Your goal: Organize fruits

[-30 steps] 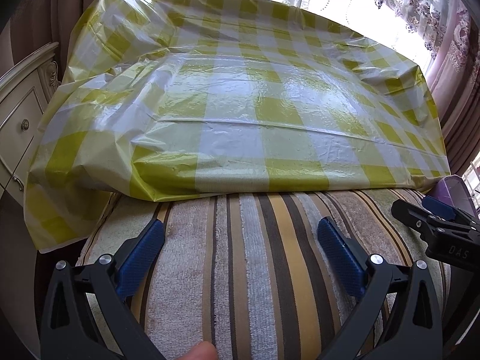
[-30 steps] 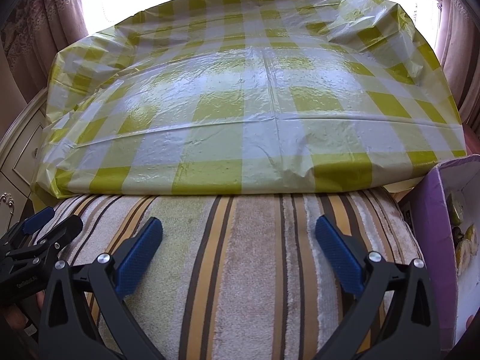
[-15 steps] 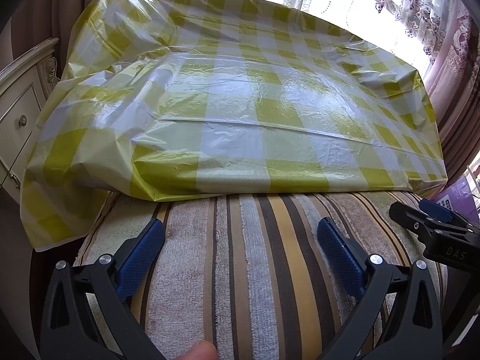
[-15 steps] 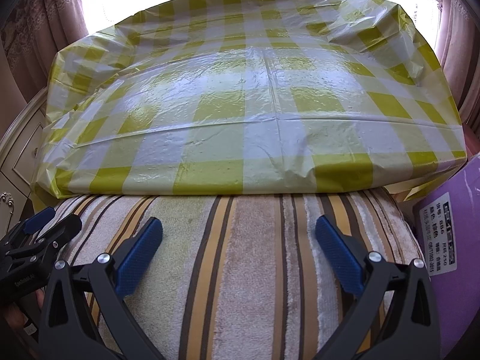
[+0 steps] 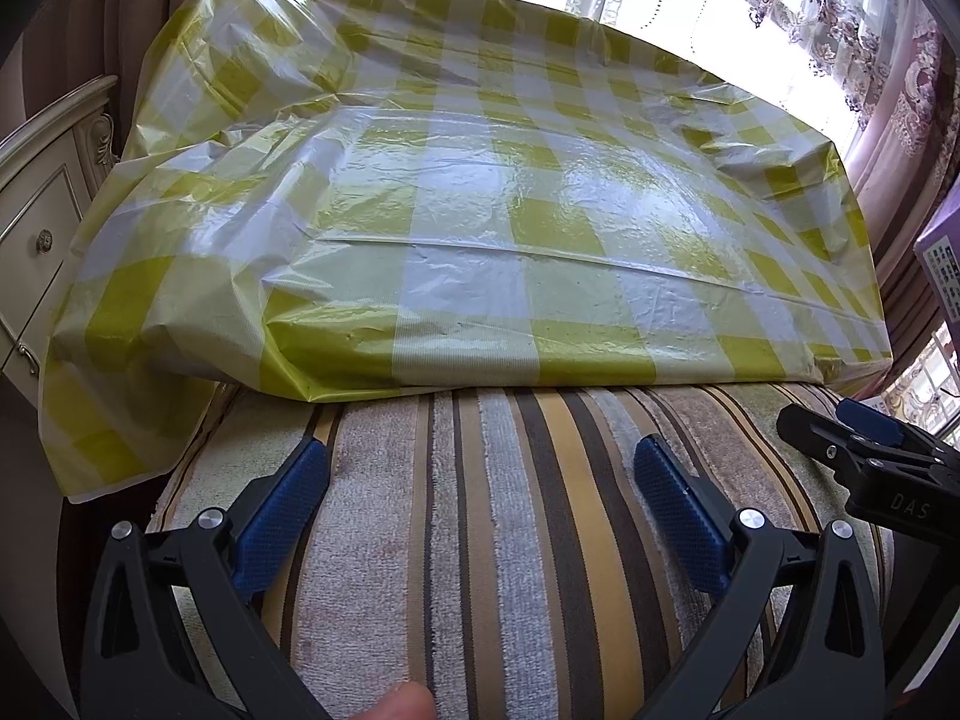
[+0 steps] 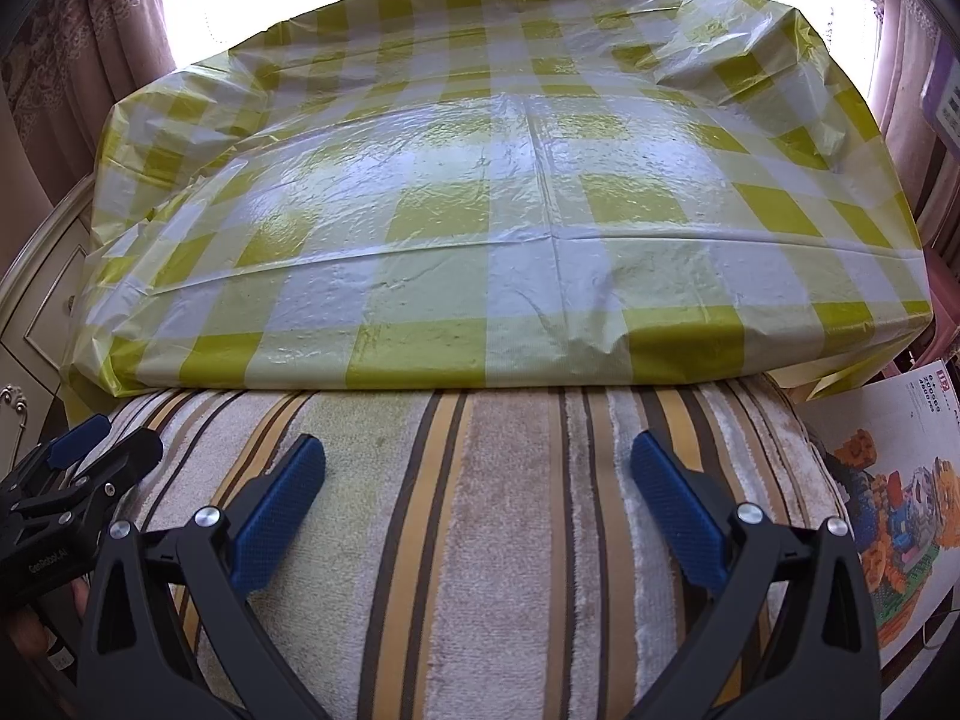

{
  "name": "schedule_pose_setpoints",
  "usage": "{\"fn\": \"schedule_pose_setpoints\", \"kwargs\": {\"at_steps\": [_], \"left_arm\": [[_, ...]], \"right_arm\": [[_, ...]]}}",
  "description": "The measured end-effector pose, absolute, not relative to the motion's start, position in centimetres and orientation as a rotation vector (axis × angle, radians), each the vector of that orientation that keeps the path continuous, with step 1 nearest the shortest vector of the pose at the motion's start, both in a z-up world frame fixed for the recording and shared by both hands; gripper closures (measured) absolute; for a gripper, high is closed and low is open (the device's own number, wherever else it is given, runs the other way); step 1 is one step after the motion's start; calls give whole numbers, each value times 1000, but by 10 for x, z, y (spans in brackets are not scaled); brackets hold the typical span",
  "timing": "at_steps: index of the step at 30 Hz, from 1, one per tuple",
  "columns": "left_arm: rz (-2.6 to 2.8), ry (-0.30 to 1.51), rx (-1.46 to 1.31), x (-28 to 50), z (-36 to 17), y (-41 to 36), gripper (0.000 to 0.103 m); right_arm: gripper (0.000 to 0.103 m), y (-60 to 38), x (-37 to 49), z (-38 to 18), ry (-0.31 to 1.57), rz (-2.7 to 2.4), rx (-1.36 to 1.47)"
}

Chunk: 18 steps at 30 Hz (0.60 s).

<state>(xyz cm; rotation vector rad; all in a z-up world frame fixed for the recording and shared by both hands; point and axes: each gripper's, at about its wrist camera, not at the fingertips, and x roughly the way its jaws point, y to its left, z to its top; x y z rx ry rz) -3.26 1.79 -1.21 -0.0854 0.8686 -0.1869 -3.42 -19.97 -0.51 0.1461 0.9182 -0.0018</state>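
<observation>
No fruit shows in either view. My left gripper [image 5: 480,468] stands open over a striped towel-covered surface [image 5: 480,570] with nothing between its blue pads. My right gripper [image 6: 477,468] is also open and empty over the same striped surface [image 6: 510,540]. Each gripper shows at the edge of the other's view: the right gripper [image 5: 828,429] at the far right, the left gripper [image 6: 117,441] at the far left. A purple box [image 6: 942,90] sits high at the right edge, seen also as a purple box [image 5: 939,264] in the left wrist view; its inside is hidden.
A table under a yellow-and-white checked plastic cloth [image 5: 480,210] rises just beyond the striped surface. A white cabinet [image 5: 36,228] stands at the left. A printed carton with a toy-brick picture [image 6: 888,510] lies at the right. Curtains and a bright window are behind.
The purple box has risen from beside the striped surface to high at the right edge, uncovering the printed carton. The left wrist view has shifted slightly. Both grippers stay open.
</observation>
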Motion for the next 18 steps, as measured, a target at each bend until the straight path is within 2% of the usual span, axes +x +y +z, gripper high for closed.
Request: {"fn": "schedule_pose_setpoints", "kwargs": {"at_steps": [18], "left_arm": [[-193,873,-85,-34,-12,18,4]], "right_arm": [[1,-200,-35,-5,919,-3,146]]}}
